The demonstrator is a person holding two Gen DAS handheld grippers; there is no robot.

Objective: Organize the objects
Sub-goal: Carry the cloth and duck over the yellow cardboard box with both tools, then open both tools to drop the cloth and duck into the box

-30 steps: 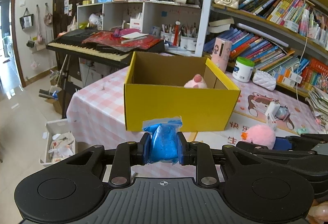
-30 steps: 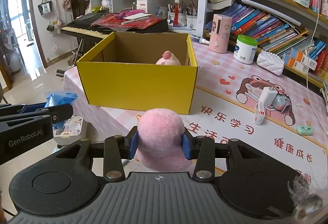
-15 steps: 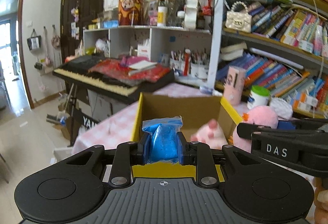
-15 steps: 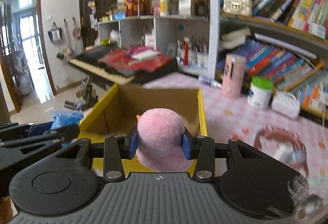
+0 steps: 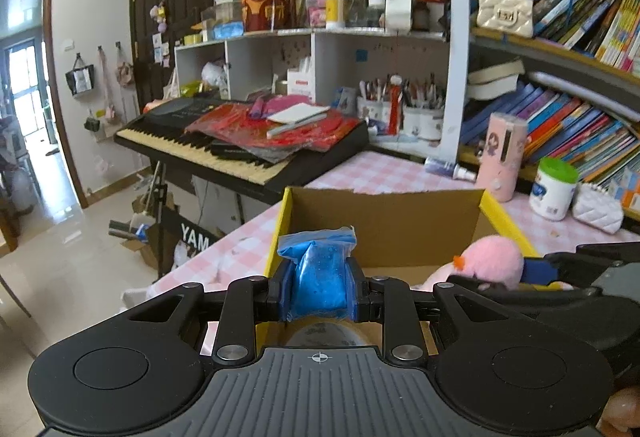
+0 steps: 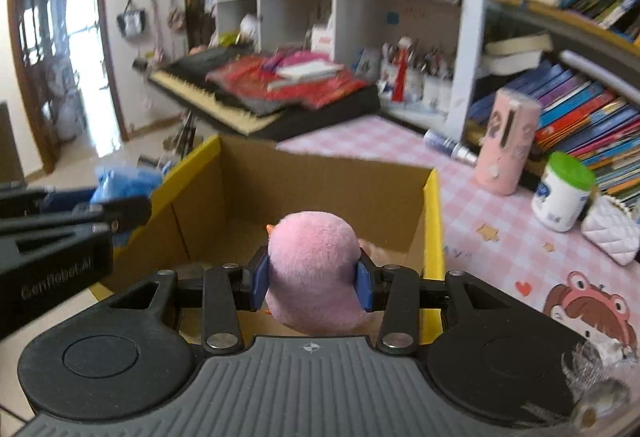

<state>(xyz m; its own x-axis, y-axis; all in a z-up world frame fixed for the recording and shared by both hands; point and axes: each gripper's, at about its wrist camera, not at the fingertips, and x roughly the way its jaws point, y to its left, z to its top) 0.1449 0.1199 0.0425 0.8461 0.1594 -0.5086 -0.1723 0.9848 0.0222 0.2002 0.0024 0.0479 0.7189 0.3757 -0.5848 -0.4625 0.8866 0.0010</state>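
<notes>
My left gripper (image 5: 318,287) is shut on a small blue bag (image 5: 318,273) with a clear top edge, held over the left part of the yellow cardboard box (image 5: 384,225). My right gripper (image 6: 314,281) is shut on a pink plush bird (image 6: 314,269) with an orange beak, held over the open box (image 6: 304,193) near its right wall. In the left wrist view the plush bird (image 5: 490,261) and the right gripper (image 5: 540,273) show at the right. In the right wrist view the blue bag (image 6: 124,183) and the left gripper's arm show at the left. Another pink plush lies in the box, mostly hidden.
The box stands on a pink checked tablecloth (image 5: 384,173). Beyond it are a pink cylinder (image 6: 506,141), a white jar with a green lid (image 6: 564,191) and a white quilted pouch (image 6: 612,233). Bookshelves (image 5: 560,125) fill the right. A keyboard (image 5: 240,141) stands at the left, floor below.
Both grippers have moved forward from in front of the box to above its opening, each still holding its object. The box now sits close under the fingers.
</notes>
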